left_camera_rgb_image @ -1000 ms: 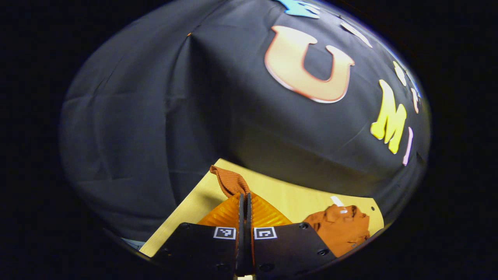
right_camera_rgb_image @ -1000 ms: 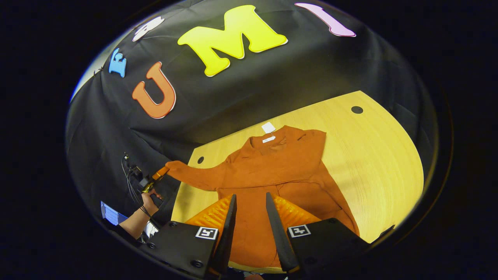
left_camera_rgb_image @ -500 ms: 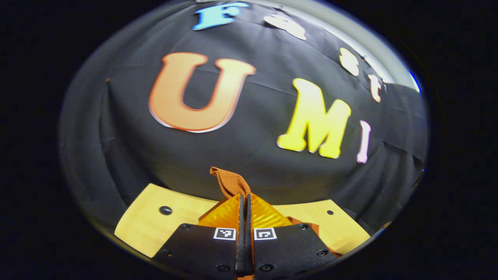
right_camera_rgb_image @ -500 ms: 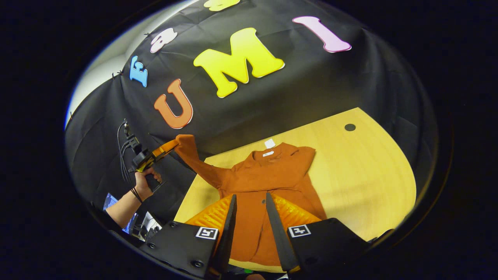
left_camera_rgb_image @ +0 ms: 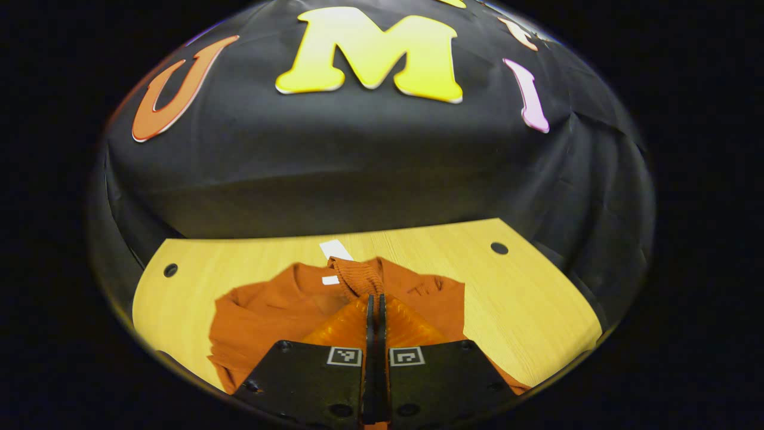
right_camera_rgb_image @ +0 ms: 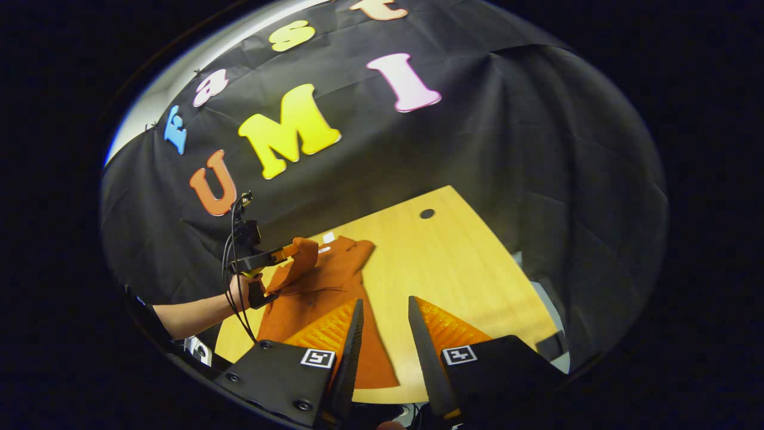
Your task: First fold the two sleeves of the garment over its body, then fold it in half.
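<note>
A rust-orange long-sleeved garment (left_camera_rgb_image: 268, 310) lies flat on the wooden table (left_camera_rgb_image: 525, 304), collar toward the wall, with a white tag (left_camera_rgb_image: 334, 248) at the neck. My left gripper (left_camera_rgb_image: 375, 300) is shut on the ribbed sleeve cuff (left_camera_rgb_image: 358, 276) and holds it lifted above the garment's chest. In the right gripper view, that left gripper (right_camera_rgb_image: 291, 251) is held by a hand (right_camera_rgb_image: 242, 291), and the sleeve (right_camera_rgb_image: 305, 254) drapes from it over the garment (right_camera_rgb_image: 325, 286). My right gripper (right_camera_rgb_image: 382, 307) is open above the garment's lower edge, holding nothing.
The table (right_camera_rgb_image: 465, 269) has small dark holes (right_camera_rgb_image: 427, 213) (left_camera_rgb_image: 499, 247) (left_camera_rgb_image: 171, 270) near its far corners. The black cloth wall stands right behind the table. Cables (right_camera_rgb_image: 230, 239) hang from the left gripper. Bare wood lies to the right of the garment.
The left gripper has carried the sleeve cuff up from beyond the table's left side and over the garment's body. The right gripper has drawn back and turned right, still open.
</note>
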`<state>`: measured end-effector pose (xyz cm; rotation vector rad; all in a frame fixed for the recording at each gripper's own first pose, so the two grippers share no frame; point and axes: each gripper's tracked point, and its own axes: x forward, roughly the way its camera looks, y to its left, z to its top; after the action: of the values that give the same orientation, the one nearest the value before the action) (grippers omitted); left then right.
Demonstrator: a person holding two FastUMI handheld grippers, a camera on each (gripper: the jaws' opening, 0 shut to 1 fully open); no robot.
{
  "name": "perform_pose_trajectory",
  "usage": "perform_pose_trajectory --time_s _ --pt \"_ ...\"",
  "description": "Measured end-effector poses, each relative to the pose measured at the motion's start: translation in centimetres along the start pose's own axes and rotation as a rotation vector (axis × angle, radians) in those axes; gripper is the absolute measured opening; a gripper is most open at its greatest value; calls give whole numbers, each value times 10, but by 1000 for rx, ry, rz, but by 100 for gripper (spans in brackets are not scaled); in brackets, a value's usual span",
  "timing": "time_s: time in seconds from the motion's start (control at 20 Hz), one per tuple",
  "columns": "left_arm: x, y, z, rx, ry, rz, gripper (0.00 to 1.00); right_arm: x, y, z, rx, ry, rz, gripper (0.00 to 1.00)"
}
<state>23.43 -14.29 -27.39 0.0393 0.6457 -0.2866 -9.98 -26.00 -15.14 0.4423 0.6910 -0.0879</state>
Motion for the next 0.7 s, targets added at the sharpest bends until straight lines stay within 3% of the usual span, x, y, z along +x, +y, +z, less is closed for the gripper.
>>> perform_pose_trajectory --time_s 0.25,0.3,0.35,0.4,0.45,0.6,0.7 --pt "33 -23 -33 10 49 54 7 -25 -64 -21 71 10 -110 51" --pt "35 -27 -38 2 58 52 21 -27 -68 -22 83 10 -114 51" --pt "37 -35 -45 -3 73 39 14 -28 -71 -21 93 7 -113 51" --pt "37 -43 -52 -4 95 24 20 -28 -70 -21 98 3 -109 51" --pt "37 -53 -55 -1 108 8 42 -26 -69 -22 100 1 -102 51" --pt "25 -77 -43 33 62 -13 84 -20 -60 -21 91 -4 -72 51" --pt "4 -93 -32 18 27 -43 92 -11 -50 -21 65 -6 -46 51"
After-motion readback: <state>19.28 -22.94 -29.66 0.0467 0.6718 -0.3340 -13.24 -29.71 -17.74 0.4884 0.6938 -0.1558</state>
